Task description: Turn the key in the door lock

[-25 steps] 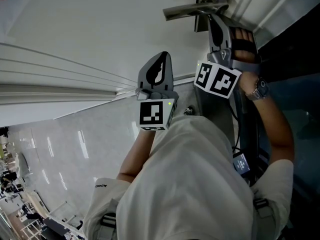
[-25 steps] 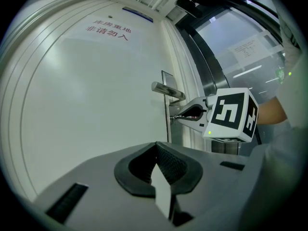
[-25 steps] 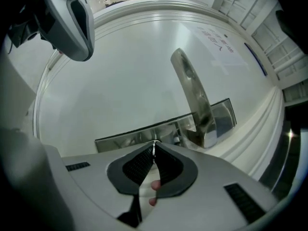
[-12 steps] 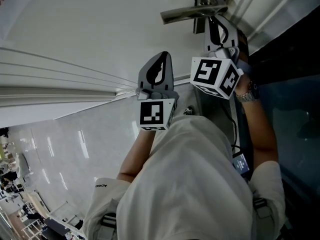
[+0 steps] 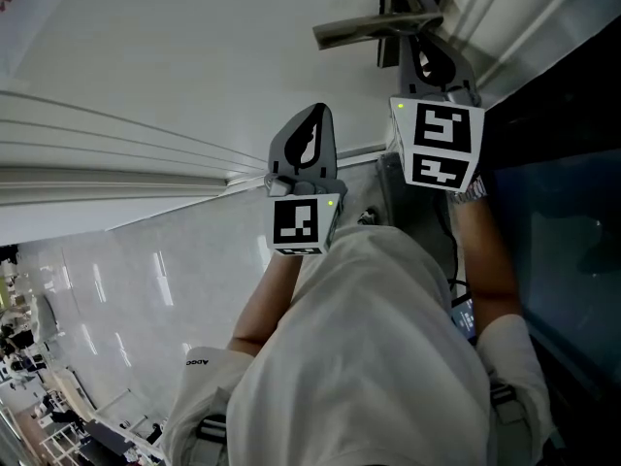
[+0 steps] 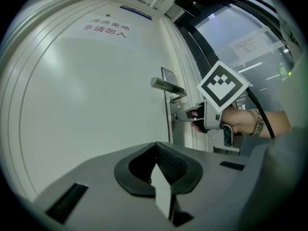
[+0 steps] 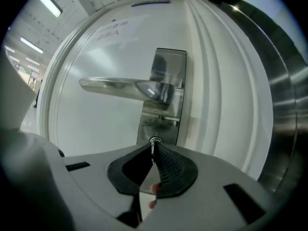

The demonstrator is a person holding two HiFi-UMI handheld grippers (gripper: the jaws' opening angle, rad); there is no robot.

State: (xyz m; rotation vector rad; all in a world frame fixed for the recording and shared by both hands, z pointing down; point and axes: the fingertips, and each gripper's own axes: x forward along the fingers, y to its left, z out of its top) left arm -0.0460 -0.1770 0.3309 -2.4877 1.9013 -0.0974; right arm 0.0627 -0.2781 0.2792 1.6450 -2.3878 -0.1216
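Observation:
A silver lever handle [image 7: 125,88] sits on a steel lock plate [image 7: 168,64] on the white door [image 5: 194,47]. Below the handle, the key [image 7: 154,141] stands in the keyhole. My right gripper [image 7: 153,147] is shut on the key's head and points straight at the plate. The head view shows this right gripper [image 5: 432,61] under the handle [image 5: 374,27], its marker cube facing up. My left gripper [image 5: 312,115] hangs in the air left of the lock, shut and holding nothing. In the left gripper view, its pads [image 6: 166,165] meet, and the right gripper [image 6: 185,114] touches the plate.
Raised mouldings [image 7: 216,81] edge the door at the right, and a dark glass panel [image 5: 563,212] lies beyond them. A sign in red print [image 6: 106,25] is high on the door. Glossy floor [image 5: 116,280] spreads at lower left. A wristwatch [image 6: 258,124] is on the right arm.
The right gripper has rolled about its own axis at the lock, so its marker cube now shows other faces. The left gripper has kept still.

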